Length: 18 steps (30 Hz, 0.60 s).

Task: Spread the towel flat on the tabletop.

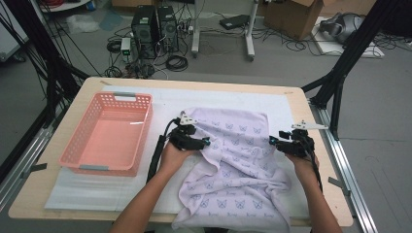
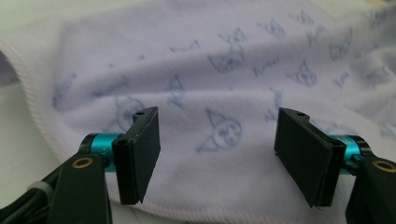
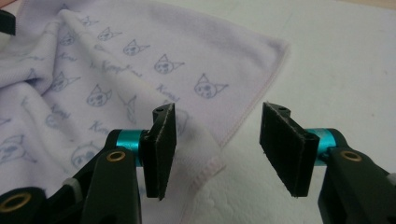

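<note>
1. Working over a wooden table (image 1: 58, 194) with a white mat (image 1: 87, 194), I see the lilac towel (image 1: 238, 165) rumpled right of centre, spilling over the near edge.
2. My left gripper (image 1: 206, 142) and right gripper (image 1: 272, 141) gape wide, gripping nothing (towel beneath).
3. A pink basket (image 1: 77, 145) sits left; computer towers (image 1: 155, 29) and cables litter the far floor.

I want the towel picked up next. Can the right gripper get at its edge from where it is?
Probably yes. The right gripper is open, with the towel's hemmed edge lying flat on the white mat just ahead of its jaws and nothing between them.
</note>
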### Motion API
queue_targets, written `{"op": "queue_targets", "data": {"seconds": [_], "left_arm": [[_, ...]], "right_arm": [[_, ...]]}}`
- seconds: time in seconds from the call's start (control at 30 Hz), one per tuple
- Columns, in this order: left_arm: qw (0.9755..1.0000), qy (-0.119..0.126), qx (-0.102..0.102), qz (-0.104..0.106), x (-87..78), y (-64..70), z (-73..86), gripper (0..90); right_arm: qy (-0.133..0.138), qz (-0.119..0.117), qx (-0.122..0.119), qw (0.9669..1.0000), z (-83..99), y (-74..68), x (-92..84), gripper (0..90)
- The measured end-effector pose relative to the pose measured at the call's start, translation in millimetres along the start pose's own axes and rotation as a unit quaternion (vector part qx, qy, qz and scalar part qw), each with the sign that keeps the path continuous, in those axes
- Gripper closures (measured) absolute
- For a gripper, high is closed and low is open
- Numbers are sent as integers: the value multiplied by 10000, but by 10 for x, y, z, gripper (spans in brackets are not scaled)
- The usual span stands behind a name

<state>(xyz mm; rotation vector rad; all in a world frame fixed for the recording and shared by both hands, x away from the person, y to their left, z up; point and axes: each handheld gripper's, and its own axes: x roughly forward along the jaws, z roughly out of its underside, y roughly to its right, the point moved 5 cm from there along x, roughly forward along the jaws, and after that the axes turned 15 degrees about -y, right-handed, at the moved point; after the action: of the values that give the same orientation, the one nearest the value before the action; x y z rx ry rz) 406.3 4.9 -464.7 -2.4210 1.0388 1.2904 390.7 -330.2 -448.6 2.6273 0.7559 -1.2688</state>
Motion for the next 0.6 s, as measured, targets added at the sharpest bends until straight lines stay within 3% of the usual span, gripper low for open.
{"op": "queue_targets", "data": {"seconds": [0.1, 0.27, 0.33, 0.4, 0.5, 0.6], "left_arm": [[9997, -163, 157, -122, 36, 75, 10, 340], [9991, -300, 295, -90, 125, 169, 39, 372], [9994, -98, 268, -193, 149, 194, 80, 419], [9988, -2, 332, -368, 145, 190, 105, 508], [9986, 24, 314, -418, 118, 134, 110, 792], [9975, 158, 138, -669, 90, 26, 82, 827]], "right_arm": [[20, -39, -1, 10000, 89, -18, -31, 449], [37, -58, -43, 10000, 128, -40, -65, 450], [75, -68, -54, 9999, 122, -45, -74, 450], [65, -74, -55, 9999, 122, -54, -71, 450], [53, -79, -75, 9999, 120, -59, -61, 451], [73, -76, -79, 9999, 118, -62, -65, 452]]}}
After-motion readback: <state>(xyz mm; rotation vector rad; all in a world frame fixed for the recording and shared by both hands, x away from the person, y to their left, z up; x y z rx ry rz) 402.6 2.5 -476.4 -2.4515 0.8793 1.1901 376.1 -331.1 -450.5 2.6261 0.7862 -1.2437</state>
